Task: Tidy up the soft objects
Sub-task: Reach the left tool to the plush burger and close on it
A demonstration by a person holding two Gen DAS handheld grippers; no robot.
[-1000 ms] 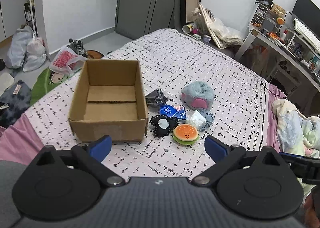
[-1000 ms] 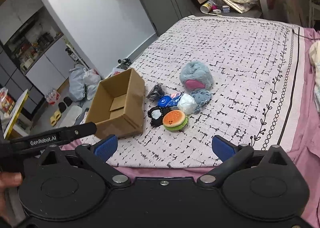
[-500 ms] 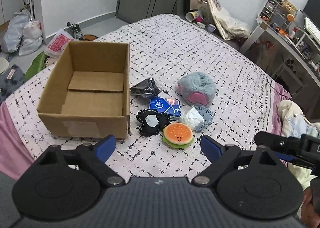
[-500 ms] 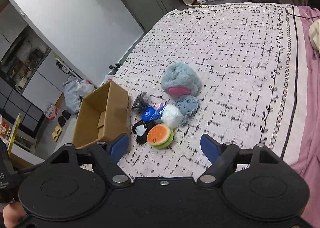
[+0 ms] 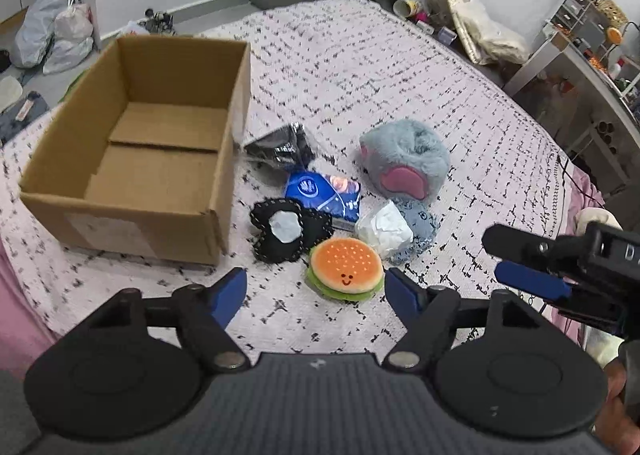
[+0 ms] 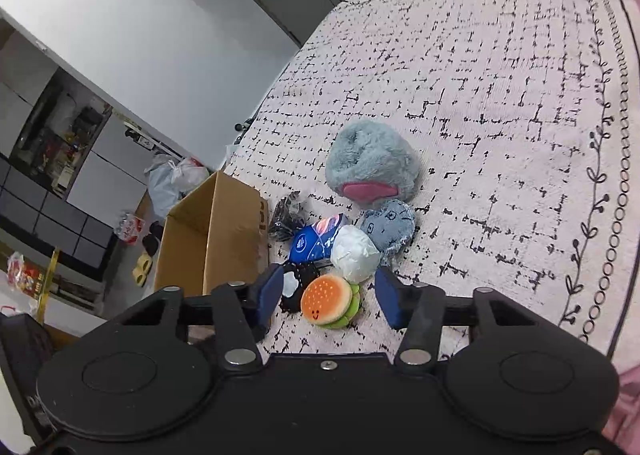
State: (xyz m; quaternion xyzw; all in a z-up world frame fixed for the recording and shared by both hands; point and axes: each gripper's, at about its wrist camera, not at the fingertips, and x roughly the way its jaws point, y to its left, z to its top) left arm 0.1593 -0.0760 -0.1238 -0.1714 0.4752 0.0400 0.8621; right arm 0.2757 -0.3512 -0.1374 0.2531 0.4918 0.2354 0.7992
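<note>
Both claws have closed in on the pile of toys since half a second ago, so the burger toy (image 5: 345, 274) now fills the lower middle of the left wrist view, between the blue fingertips rather than ahead of them. In that view the left claw (image 5: 316, 291) is wide open and holds nothing; the burger sits just above the gap between its tips, nearer the right tip. From the right wrist view the right claw (image 6: 327, 301) is also spread wide and empty, with the burger (image 6: 329, 301) lying right between its blue tips in the lower middle of the frame. The right claw's tips also show at the right edge of the left view, pointing toward the pile.

Just upper left of the burger lies a black felt toy (image 5: 289, 229) with a white patch, touching a blue tissue pack (image 5: 325, 192) above it. A white wad (image 5: 385, 229) rests against a small grey-blue plush (image 5: 421, 225), both just upper right of the burger. Further up sits a larger grey furry plush (image 5: 404, 157) with a pink patch, and a dark crinkled bag (image 5: 280, 149) lies against the side of the cardboard box (image 5: 188, 221). This box stands open at the left of the frame on the patterned bedspread (image 5: 400, 75), nothing visible inside
</note>
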